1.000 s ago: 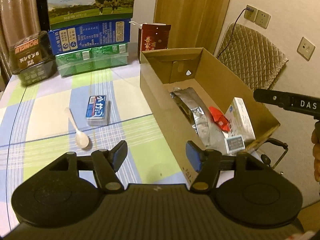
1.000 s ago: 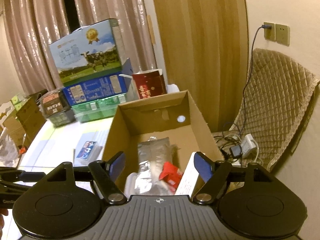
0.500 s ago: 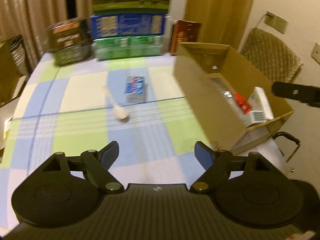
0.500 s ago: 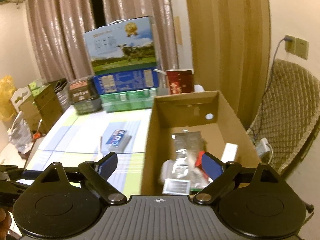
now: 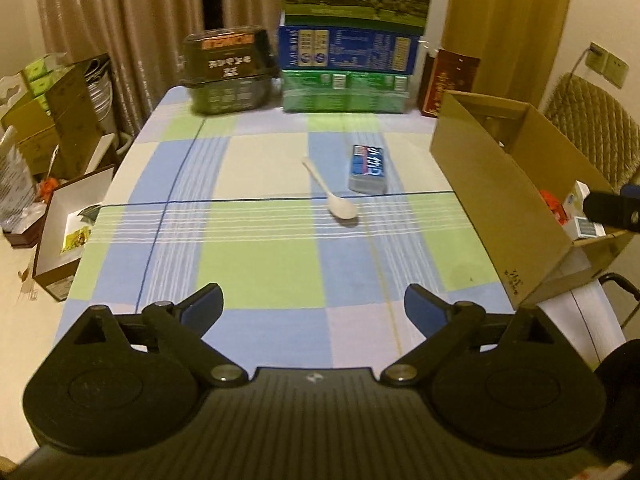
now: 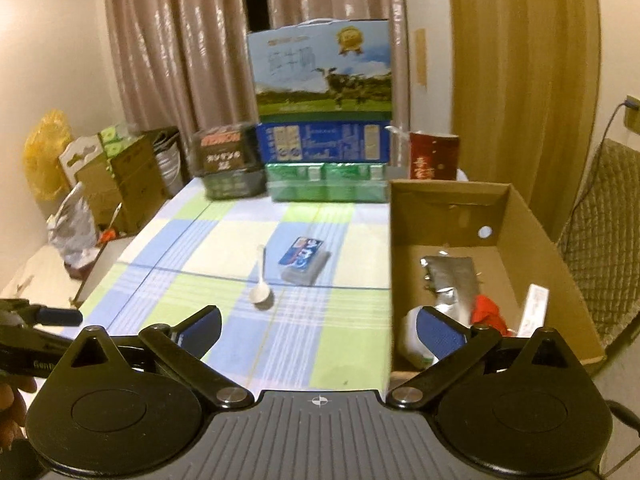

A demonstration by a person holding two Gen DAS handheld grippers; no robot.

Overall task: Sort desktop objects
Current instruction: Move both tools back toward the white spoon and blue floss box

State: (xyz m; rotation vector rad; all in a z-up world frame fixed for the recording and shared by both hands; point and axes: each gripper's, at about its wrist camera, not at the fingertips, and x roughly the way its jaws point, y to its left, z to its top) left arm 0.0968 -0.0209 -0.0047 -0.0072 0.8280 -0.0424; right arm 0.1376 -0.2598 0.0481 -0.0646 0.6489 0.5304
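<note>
Left wrist view: left gripper (image 5: 313,307) at bottom centre, fingers spread wide, nothing between them, hovering over the checked tablecloth (image 5: 256,256). White spoon (image 5: 333,196) lies mid-frame, bowl toward the camera; blue pack (image 5: 368,168) just beside it on the right — apart, not touching. Cardboard box (image 5: 500,208) stands at the right edge of the frame, open top; a red item and small white boxes show inside near its lower end. Stacked cartons (image 5: 348,68) line the upper centre.

Right wrist view: right gripper (image 6: 319,331) at bottom centre, fingers also wide, empty. Spoon (image 6: 261,280) and blue pack (image 6: 305,259) sit mid-frame on the cloth, side by side. Box (image 6: 472,216) fills the right half — silver pouch (image 6: 454,280), red wrapper (image 6: 489,312) and a white box (image 6: 534,312) inside. Left gripper's tip shows at lower left.
</note>
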